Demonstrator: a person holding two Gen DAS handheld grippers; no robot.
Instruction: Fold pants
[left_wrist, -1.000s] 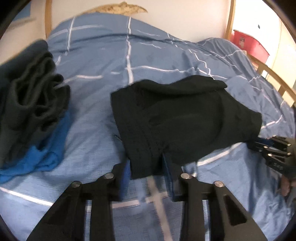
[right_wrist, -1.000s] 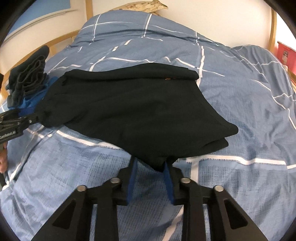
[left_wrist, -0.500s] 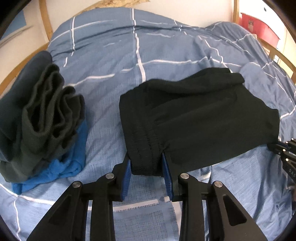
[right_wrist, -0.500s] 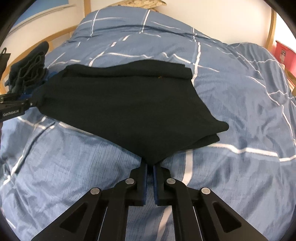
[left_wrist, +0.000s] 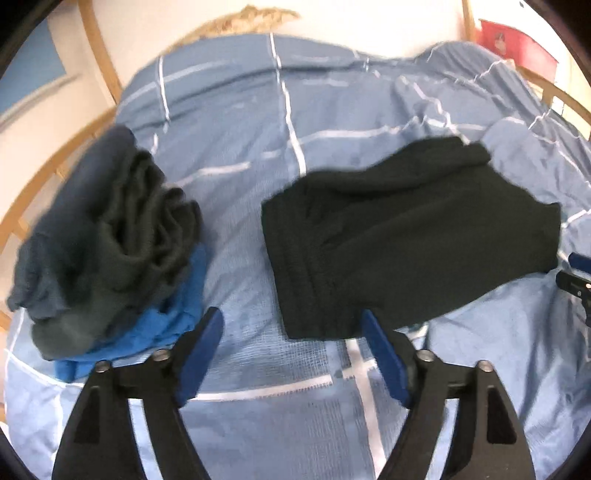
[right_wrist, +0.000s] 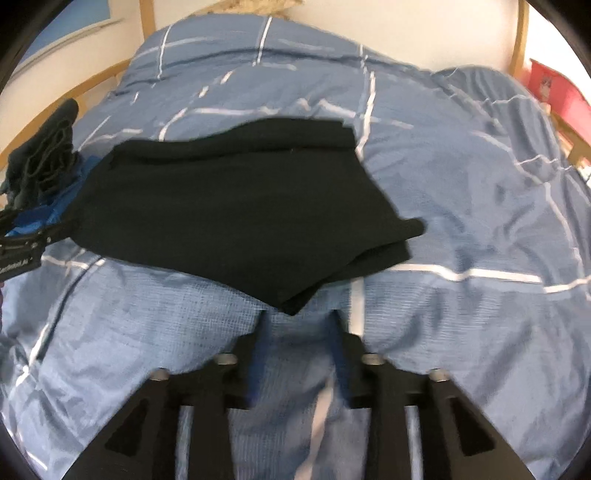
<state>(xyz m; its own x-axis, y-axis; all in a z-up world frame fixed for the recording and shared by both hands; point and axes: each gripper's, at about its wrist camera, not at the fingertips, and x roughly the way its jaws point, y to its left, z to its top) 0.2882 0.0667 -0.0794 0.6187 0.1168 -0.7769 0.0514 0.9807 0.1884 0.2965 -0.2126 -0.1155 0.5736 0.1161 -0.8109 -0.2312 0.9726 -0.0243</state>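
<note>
The black pants (left_wrist: 406, 236) lie folded into a compact bundle on the blue checked duvet (left_wrist: 258, 369); they also show in the right wrist view (right_wrist: 240, 206). My left gripper (left_wrist: 291, 325) is open and empty, its blue pads just short of the waistband end. My right gripper (right_wrist: 299, 328) is open and empty, just short of the near corner of the pants. The right gripper's tip shows at the right edge of the left wrist view (left_wrist: 576, 277). The left gripper shows at the left edge of the right wrist view (right_wrist: 26, 247).
A pile of dark grey and blue clothes (left_wrist: 107, 240) lies left of the pants, also in the right wrist view (right_wrist: 44, 155). A wooden bed frame (left_wrist: 48, 173) rims the bed. A red box (left_wrist: 517, 48) stands at the far right.
Both grippers let go of the pants, opened and drew back a little. The pants now rest flat on the duvet.
</note>
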